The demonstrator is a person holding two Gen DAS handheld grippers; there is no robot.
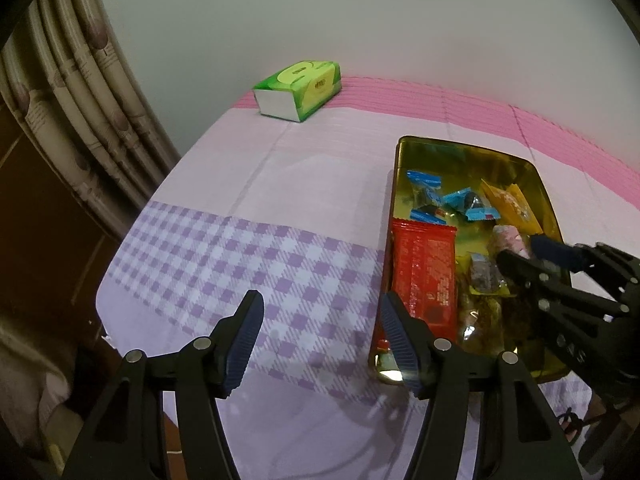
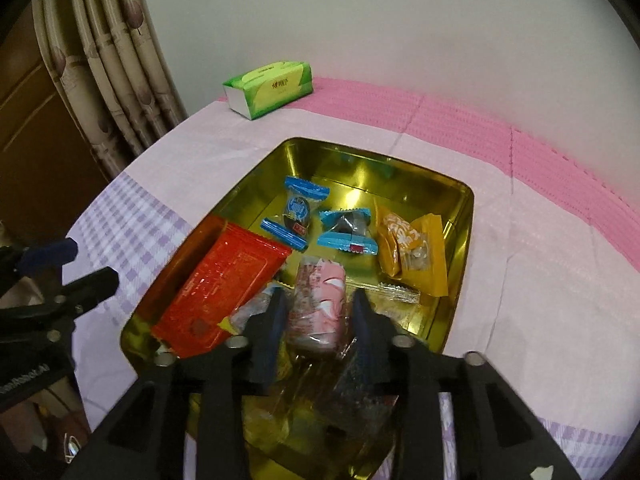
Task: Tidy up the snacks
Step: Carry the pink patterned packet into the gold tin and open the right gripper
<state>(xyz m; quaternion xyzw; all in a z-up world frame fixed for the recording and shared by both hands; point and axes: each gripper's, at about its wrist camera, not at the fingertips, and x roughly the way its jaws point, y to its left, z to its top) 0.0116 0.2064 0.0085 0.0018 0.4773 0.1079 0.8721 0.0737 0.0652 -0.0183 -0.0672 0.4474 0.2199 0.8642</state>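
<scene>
A gold tin (image 2: 460, 216) (image 1: 400, 160) stands on the table and holds several wrapped snacks: a red packet (image 2: 224, 288) (image 1: 424, 272), two blue candies (image 2: 298, 212), an orange packet (image 2: 412, 248) and a pink-and-white snack (image 2: 320, 304) (image 1: 510, 240). My right gripper (image 2: 318, 312) (image 1: 516, 250) is over the tin with its fingers on either side of the pink-and-white snack, closed onto it. My left gripper (image 1: 320, 332) is open and empty above the checked cloth, left of the tin; it also shows in the right wrist view (image 2: 84, 264).
A green tissue pack (image 1: 298, 90) (image 2: 268, 88) lies at the table's far edge by the white wall. Curtains (image 1: 72, 92) hang at the left. The table's left edge drops off beside a brown cabinet (image 1: 36, 216).
</scene>
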